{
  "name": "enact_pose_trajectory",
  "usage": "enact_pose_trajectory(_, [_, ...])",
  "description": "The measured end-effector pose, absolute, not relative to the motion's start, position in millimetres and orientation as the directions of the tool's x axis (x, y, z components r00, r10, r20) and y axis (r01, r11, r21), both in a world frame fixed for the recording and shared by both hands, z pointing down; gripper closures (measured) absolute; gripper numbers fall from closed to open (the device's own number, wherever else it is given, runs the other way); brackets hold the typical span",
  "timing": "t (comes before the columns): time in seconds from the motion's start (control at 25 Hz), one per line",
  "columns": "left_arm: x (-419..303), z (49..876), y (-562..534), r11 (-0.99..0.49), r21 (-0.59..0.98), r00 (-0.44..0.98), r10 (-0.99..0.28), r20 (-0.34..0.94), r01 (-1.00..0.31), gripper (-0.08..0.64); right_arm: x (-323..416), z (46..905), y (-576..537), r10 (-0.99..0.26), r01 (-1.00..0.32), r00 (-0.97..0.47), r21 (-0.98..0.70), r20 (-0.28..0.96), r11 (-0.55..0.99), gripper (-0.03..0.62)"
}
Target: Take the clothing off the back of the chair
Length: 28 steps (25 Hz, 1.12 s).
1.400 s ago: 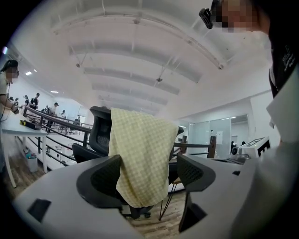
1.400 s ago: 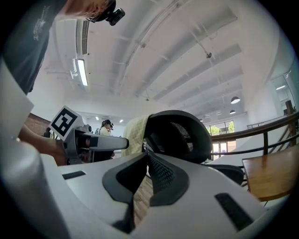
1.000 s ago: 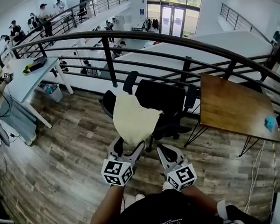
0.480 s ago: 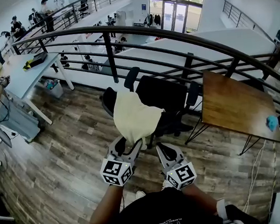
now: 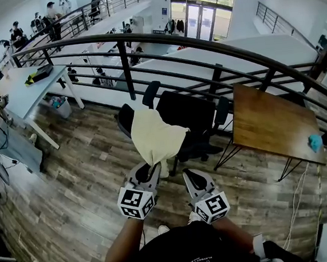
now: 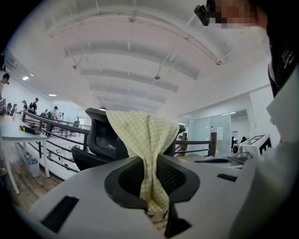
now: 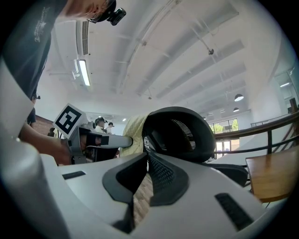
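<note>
A pale yellow checked piece of clothing (image 5: 152, 137) hangs over the back of a black office chair (image 5: 189, 114). My left gripper (image 5: 148, 170) is at the garment's lower edge. In the left gripper view the clothing (image 6: 145, 140) runs down from the chair (image 6: 99, 135) into my left gripper (image 6: 150, 179), bunched between the pads. Those jaws have just been closing and now pinch the fabric. My right gripper (image 5: 192, 176) sits just right of it, shut on nothing. The right gripper view shows my right gripper (image 7: 146, 164) below the chair back (image 7: 180, 133), with the clothing (image 7: 133, 131) at its left.
A wooden table (image 5: 272, 124) with a blue object (image 5: 315, 143) stands to the right of the chair. A black curved railing (image 5: 143, 43) runs behind it. A white desk (image 5: 22, 92) is at the left, with people further back. The floor is wood plank.
The left gripper's jaws have come together on the garment's lower edge, gathering the hem. Neither hand has shifted, and the right gripper is unchanged.
</note>
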<state>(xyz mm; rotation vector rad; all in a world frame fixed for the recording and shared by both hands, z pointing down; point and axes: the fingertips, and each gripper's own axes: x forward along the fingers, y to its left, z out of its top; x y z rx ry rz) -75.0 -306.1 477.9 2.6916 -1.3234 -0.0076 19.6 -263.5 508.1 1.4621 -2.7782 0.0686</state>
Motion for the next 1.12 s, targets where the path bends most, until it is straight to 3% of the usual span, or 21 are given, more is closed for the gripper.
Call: enact_pose_trajectory(1.12, [-93, 491, -254, -0.617, 0.135, 0.628, -0.776, 0.061, -0.775, 0.488, 20, 509, -208, -0.863, -0.863, -0.505, -0.016, 0.021, 0.505, 0.569])
